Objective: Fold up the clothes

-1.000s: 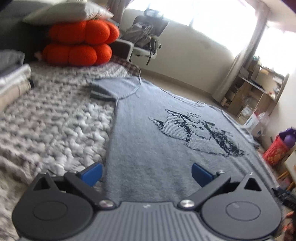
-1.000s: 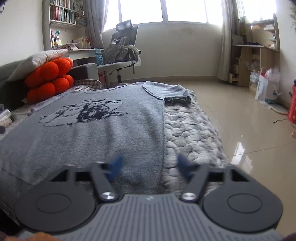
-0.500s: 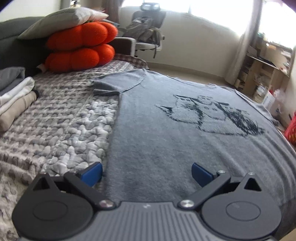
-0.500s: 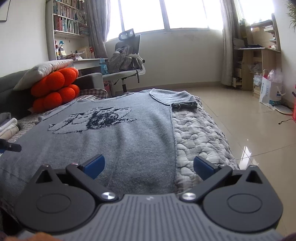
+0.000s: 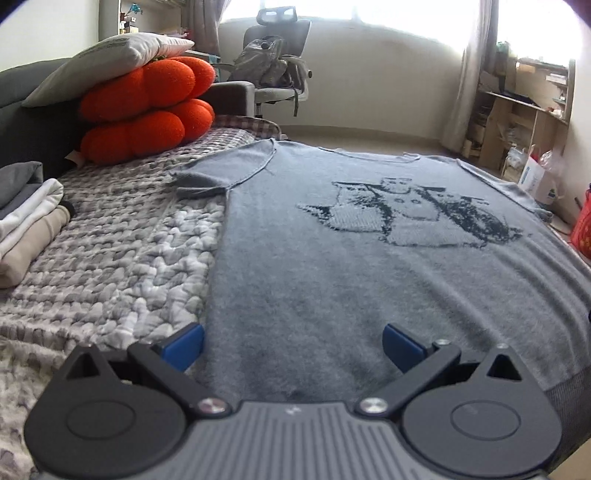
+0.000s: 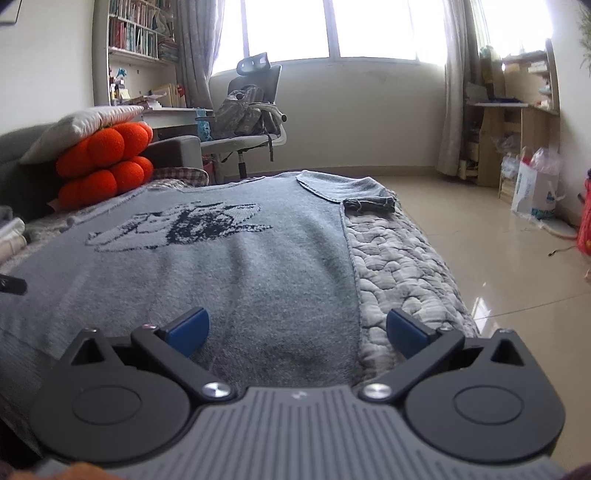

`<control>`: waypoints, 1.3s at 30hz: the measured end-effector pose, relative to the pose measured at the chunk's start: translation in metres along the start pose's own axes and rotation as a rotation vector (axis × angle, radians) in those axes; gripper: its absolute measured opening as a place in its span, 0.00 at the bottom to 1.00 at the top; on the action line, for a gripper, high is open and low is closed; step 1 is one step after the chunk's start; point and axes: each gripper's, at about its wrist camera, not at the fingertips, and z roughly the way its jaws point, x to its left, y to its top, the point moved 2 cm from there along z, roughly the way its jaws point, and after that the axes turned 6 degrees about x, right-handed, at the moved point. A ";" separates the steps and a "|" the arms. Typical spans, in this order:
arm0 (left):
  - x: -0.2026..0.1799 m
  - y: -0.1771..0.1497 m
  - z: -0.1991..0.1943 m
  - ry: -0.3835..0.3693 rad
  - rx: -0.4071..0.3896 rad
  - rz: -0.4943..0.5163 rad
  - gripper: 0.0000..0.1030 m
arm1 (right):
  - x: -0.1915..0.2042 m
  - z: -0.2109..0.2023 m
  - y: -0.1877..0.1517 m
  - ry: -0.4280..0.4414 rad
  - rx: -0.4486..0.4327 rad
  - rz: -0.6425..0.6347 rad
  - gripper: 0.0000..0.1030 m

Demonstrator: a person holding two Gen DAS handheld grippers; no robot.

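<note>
**Both hand-held grippers wide open over flat grey tee on bed**

While both sets of jaws stand fully apart, nothing is pinched. Left hand-held gripper (image 5: 293, 341): black linkage arms, round black hubs, ribbed grey body, blue flat pads (image 5: 184, 341); it sits low over the hem end of the grey T-shirt (image 5: 332, 266), left pad at the shirt's left side edge, right pad over the fabric. Whether the pads touch the cloth cannot be told. Right hand-held gripper (image 6: 297, 328): same build, blue pads (image 6: 190, 326) spread wide, straddling the shirt's right side edge, one pad over the shirt, the other over the blanket.

T-shirt lies spread flat, front up, on the bed; fuzzy knit texture, darker ribbed hem band, short sleeves out to each side, right sleeve cuff rumpled. Dark pixel-style print (image 5: 410, 210) across the chest.

Under it, a chunky grey-white blanket (image 5: 122, 254), pebbly woven surface, covering the bed. Left of the shirt, a stack of folded clothes (image 5: 26, 221): grey, white, beige, soft rounded edges. Behind, two orange puffy lobed cushions (image 5: 144, 107) stacked, a pale pillow (image 5: 107, 59) on top, against a dark grey sofa arm.

Further off: mesh office chair (image 6: 251, 107) with a backpack on the seat, glossy tiled floor (image 6: 498, 251), wooden shelves (image 6: 517, 122), bookshelf (image 6: 136, 33), curtained bright window.
</note>
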 end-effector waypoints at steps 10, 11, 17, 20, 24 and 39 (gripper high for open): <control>-0.013 0.001 -0.015 0.003 -0.064 0.074 1.00 | 0.009 0.005 -0.002 -0.053 0.002 -0.003 1.00; -0.013 0.001 -0.013 -0.001 -0.060 0.068 1.00 | 0.010 0.006 -0.001 -0.062 0.007 -0.001 1.00; -0.013 0.002 -0.008 0.054 -0.073 0.056 0.99 | 0.015 0.009 0.001 -0.093 0.028 0.010 1.00; -0.009 0.003 -0.010 0.060 -0.106 0.015 0.99 | 0.016 0.010 0.002 -0.104 0.040 0.005 1.00; -0.005 0.003 -0.010 0.044 -0.128 -0.043 0.99 | 0.016 0.010 0.003 -0.106 0.046 0.013 1.00; -0.009 0.007 0.005 0.060 -0.009 -0.044 0.99 | 0.020 0.009 0.000 -0.138 0.020 0.027 1.00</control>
